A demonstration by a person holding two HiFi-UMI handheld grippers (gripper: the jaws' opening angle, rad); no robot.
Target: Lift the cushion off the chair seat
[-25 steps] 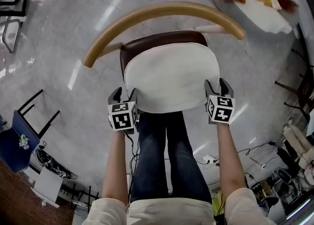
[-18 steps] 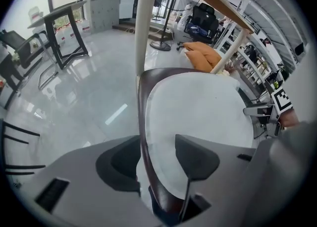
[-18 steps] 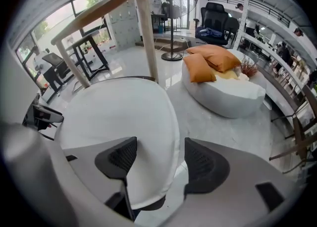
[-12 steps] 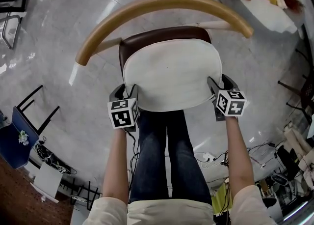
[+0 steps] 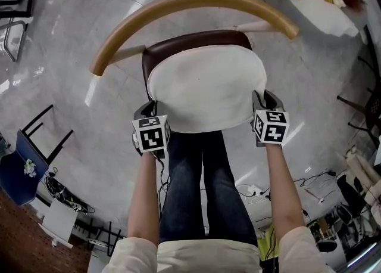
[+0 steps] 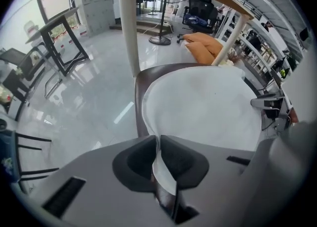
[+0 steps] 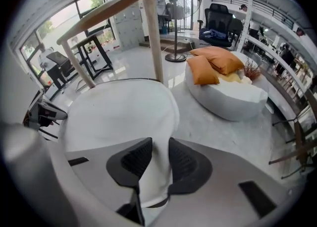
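A second ago we had both tools standing wide at the front corners of the cushion; since then the jaws of each have been closing, and the white fabric is now caught between them. The hands have hardly shifted, and the cushion lies on the chair seat as before, the seat's dark brown rim showing along its far edge under the curved wooden backrest.

On our left, the left tool points steeply down at the cushion's front left corner. In the left gripper view the left tool has its jaws nearly together, pinching a thin fold of the cushion's edge that rises between the dark pads.

On our right, the right tool sits at the front right corner. In the right gripper view the right tool is clamped on a thicker fold of the cushion, so its jaws stand further apart.
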